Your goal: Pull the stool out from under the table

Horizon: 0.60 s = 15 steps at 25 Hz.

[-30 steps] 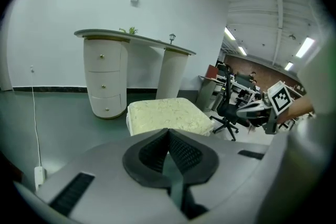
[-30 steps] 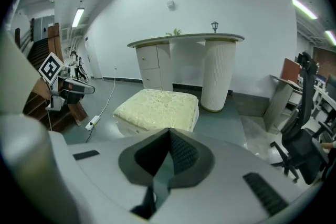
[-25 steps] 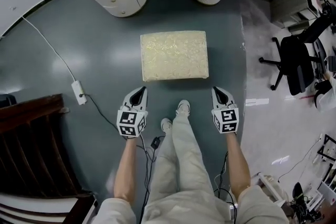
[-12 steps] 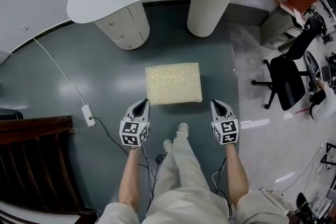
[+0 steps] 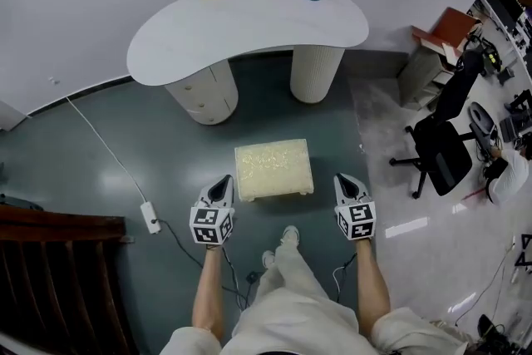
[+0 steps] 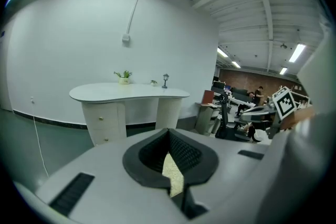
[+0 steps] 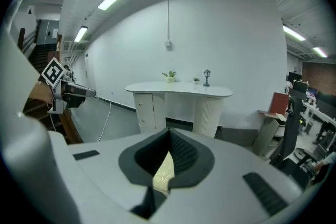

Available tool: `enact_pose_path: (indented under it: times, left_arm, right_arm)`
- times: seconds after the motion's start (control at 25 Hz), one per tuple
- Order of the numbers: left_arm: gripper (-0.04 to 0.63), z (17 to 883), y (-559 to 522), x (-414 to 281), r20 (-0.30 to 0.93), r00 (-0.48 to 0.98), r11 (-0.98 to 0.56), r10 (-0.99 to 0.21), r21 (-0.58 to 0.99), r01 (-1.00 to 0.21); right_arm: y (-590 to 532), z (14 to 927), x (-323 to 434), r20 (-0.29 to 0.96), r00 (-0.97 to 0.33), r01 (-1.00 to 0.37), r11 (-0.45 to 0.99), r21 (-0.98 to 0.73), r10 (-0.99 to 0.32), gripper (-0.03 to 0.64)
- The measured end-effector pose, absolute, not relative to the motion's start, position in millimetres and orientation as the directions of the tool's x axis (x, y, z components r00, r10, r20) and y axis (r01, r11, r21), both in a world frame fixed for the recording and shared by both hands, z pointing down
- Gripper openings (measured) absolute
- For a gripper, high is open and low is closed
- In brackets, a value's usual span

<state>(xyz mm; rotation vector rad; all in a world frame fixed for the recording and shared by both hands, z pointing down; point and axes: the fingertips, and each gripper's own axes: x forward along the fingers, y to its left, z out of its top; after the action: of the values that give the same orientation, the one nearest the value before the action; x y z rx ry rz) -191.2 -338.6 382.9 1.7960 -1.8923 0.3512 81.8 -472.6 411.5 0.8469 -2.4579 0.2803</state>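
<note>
Status: the pull-out looks done.

- Stool [image 5: 274, 169]: stands on the open floor, ahead of and between the two hand-held grippers. Its whole cream top shows. A strip of bare floor lies between its far edge and the bench [image 5: 249, 25] pedestals. No part of it is under the bench top.
- Left hand-held gripper [image 5: 223, 182]: jaws closed together and empty. It sits just beside the stool's near-left corner in the head view, but looks raised above it, not touching.
- In the left gripper view, the left hand-held gripper's [image 6: 169, 132] dark pads meet at the tip. Only a sliver of the stool [image 6: 173, 176] shows through the gap below, with the bench well beyond.
- Right hand-held gripper [image 5: 345, 180]: jaws also closed on nothing. It is off the stool's near-right corner, with some floor showing between them.
- The right gripper view shows the same for the right hand-held gripper [image 7: 169, 134]: pads together and a strip of stool [image 7: 164, 170] under them.
- Person: stands upright behind the stool, feet just short of its near edge.

Judgement: nothing is left of the stated task. The stool is free of the bench and neither tool has hold of it. The remaining step, if any, is only to lower the arms or step away.
</note>
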Motion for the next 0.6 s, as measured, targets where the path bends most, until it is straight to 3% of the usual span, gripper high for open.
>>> enact_pose_path:
  times: [0.6]
  left_arm:
    - [0.011,297,-309,-166,0.471,0.005,0.055,-0.882,0.113,-0.992]
  right_arm:
    - [-454,307,113,0.448,-0.673,-0.651,0.759,0.019,-0.588,-0.005]
